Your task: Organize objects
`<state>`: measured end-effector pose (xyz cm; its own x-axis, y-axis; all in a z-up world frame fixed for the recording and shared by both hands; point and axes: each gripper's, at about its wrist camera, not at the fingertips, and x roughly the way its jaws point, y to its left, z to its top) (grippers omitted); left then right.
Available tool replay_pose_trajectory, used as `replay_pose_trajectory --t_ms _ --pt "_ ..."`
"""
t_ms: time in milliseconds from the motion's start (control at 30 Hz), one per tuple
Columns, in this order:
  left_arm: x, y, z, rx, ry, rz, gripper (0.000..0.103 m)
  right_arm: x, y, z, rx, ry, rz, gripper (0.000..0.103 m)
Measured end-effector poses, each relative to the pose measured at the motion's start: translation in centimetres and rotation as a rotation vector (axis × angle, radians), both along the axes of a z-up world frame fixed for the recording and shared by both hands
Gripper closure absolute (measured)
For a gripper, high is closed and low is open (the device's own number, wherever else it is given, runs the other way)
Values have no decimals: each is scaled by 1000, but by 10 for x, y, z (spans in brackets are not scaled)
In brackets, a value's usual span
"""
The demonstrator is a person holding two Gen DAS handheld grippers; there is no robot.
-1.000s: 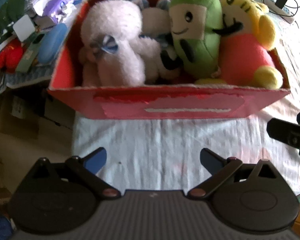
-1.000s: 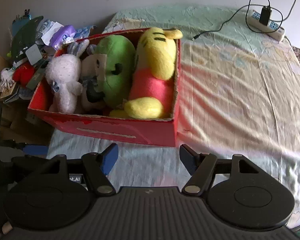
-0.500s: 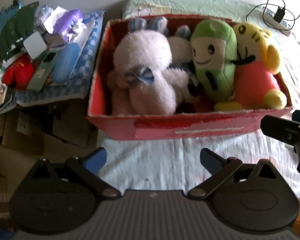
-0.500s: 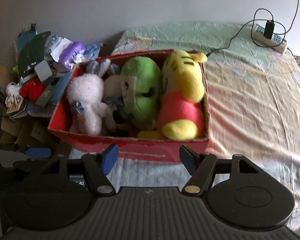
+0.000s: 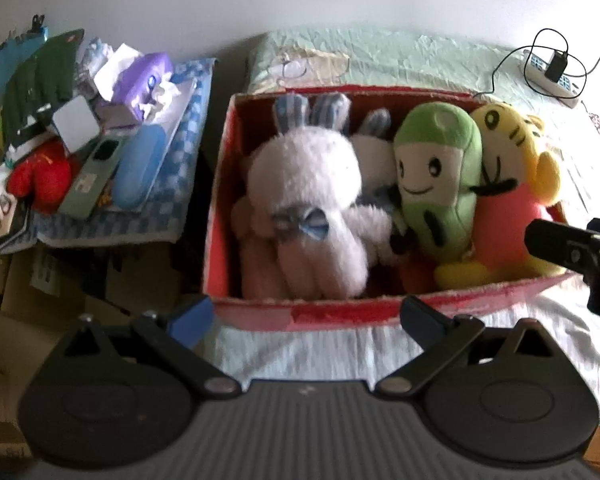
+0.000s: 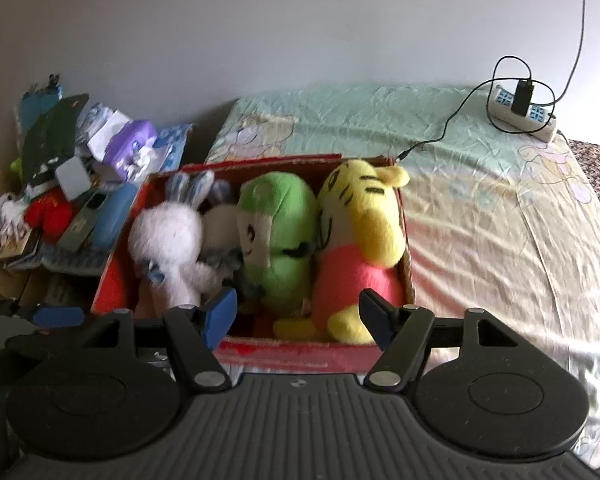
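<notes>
A red cardboard box (image 5: pixel 220 208) (image 6: pixel 300 354) sits on the bed near its left edge. Packed side by side inside are a white rabbit plush (image 5: pixel 308 200) (image 6: pixel 172 240), a green plush (image 5: pixel 436 184) (image 6: pixel 280 232) and a yellow tiger plush (image 5: pixel 512 160) (image 6: pixel 364 220); a smaller grey-white plush is half hidden between rabbit and green one. My left gripper (image 5: pixel 302 316) hangs open and empty just in front of the box. My right gripper (image 6: pixel 298 314) is open and empty too, above the box's near wall. Its body shows at the right edge of the left wrist view.
A cluttered pile (image 5: pixel 100 152) (image 6: pixel 68 200) with a purple toy, a blue case, a red item and a checked cloth lies left of the box. A power strip (image 6: pixel 524 116) with a black cable rests at the bed's far right. Bare sheet (image 6: pixel 500 240) stretches right of the box.
Both grippers have pulled back and risen from the box, so it looks smaller and lower in each view. Their jaws stayed open. The plush toys have not moved.
</notes>
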<state>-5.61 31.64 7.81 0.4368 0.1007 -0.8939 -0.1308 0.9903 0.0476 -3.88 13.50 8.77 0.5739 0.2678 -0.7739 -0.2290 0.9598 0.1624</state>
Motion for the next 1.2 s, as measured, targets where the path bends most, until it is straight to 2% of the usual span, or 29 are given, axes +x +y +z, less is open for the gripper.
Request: replay_pose_trajectory --t_ms 433,800,1200 --pt "8 -6 -5 -11 -37 -13 3 9 3 -8 -73 -35 -52 33" --pt "8 -16 -4 5 -64 -21 3 16 0 -13 -63 -31 -72 33" --pt "4 -10 1 23 -93 13 3 15 -2 -12 -50 -37 -81 33"
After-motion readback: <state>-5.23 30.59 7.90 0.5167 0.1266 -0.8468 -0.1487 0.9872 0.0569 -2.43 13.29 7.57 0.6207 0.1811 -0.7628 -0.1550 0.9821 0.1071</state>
